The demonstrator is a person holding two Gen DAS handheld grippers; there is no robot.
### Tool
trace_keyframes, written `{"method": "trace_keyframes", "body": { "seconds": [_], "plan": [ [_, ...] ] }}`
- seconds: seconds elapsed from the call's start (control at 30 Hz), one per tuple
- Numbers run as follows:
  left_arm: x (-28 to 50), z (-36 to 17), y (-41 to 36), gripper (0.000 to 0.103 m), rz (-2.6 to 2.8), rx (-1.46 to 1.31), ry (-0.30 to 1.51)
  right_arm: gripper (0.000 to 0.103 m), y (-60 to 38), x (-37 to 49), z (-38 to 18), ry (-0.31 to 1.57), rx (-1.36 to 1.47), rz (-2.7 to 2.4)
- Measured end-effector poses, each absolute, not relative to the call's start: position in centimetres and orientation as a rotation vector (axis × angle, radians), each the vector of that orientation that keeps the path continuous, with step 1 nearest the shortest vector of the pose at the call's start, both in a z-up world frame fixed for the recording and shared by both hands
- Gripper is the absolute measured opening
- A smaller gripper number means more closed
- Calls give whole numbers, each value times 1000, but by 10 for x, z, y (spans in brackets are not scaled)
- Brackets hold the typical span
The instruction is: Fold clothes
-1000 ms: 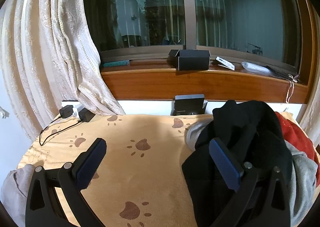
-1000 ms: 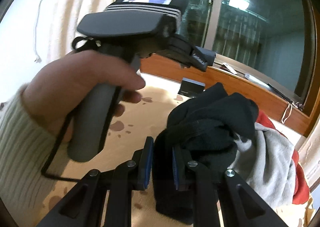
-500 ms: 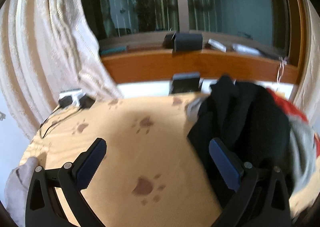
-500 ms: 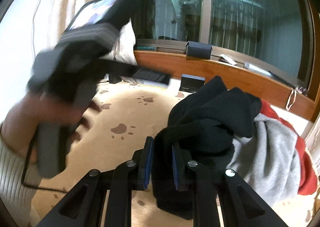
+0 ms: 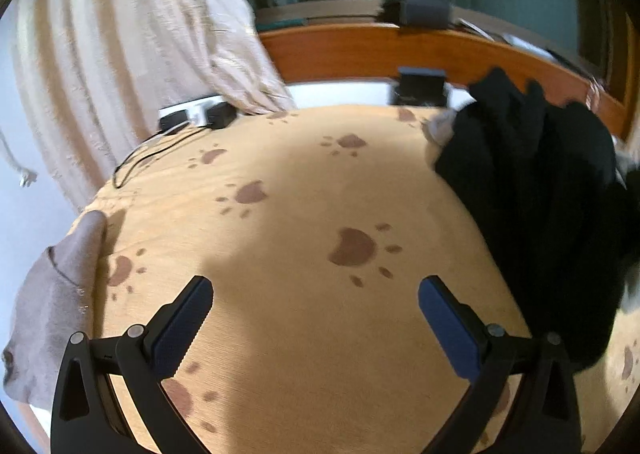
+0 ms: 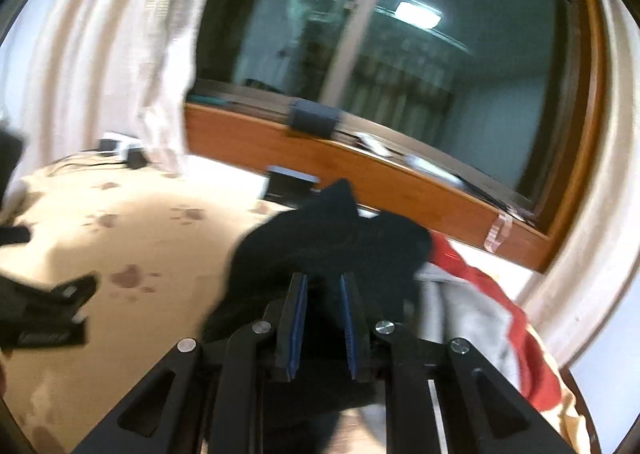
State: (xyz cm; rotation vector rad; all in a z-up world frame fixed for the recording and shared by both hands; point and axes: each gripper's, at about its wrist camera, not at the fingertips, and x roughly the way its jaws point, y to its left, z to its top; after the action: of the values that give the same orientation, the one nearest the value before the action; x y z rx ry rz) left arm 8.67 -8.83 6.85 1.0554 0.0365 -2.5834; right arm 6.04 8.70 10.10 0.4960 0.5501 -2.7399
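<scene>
So the black garment (image 6: 336,238) is bunched up on the right side of the bed, lying partly over a grey piece (image 6: 460,318) and a red one (image 6: 476,274) in the same pile; the right gripper (image 6: 323,328) has its two pads pinched in on a fold of that black cloth, narrow gap, fabric clearly between them. In the left wrist view the same black garment (image 5: 540,190) sits off to the right of the left gripper (image 5: 316,318), which is spread wide with nothing in it, hanging over bare bedsheet (image 5: 280,214) with the paw prints.

What I'd worry about: the grip looks like it's on a thick bunched wad, not an edge or a shoulder seam, so lifting from here probably drags up a lump instead of a flat piece; the grey and red clothes are tangled right underneath, so they could come along or get pulled off the pile. The left side has no hold yet, so one-handed the thing will just dangle and twist. Both views are pretty blurry, so I can't tell which part of the garment is actually pinched. There's also a taupe cloth (image 5: 52,314) at the near left corner of the bed, and chargers with cables (image 5: 196,118) at the far edge by the curtain (image 5: 132,46); spreading the black piece out that way could snag those.
</scene>
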Motion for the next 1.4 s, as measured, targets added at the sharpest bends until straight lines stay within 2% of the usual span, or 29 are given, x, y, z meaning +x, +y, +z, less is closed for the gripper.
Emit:
{"method": "trace_keyframes", "body": {
  "seconds": [0.3, 0.63, 0.9, 1.1, 1.4],
  "plan": [
    [68, 66, -12, 103, -2740, 1145, -133, 19, 149, 19, 103, 455, 588, -2879],
    [49, 63, 28, 103, -2769, 1189, -206, 19, 202, -7, 101, 288, 702, -2955],
    [46, 60, 32, 103, -2763, 1210, -207, 19, 248, -21, 99, -102, 848, -2861],
    [47, 59, 35, 103, -2755, 1213, -201, 19, 254, -20, 100, -188, 859, -2814],
    [50, 60, 37, 103, -2748, 1147, -230, 19, 255, -20, 101, -188, 857, -2816]
  ]
}}
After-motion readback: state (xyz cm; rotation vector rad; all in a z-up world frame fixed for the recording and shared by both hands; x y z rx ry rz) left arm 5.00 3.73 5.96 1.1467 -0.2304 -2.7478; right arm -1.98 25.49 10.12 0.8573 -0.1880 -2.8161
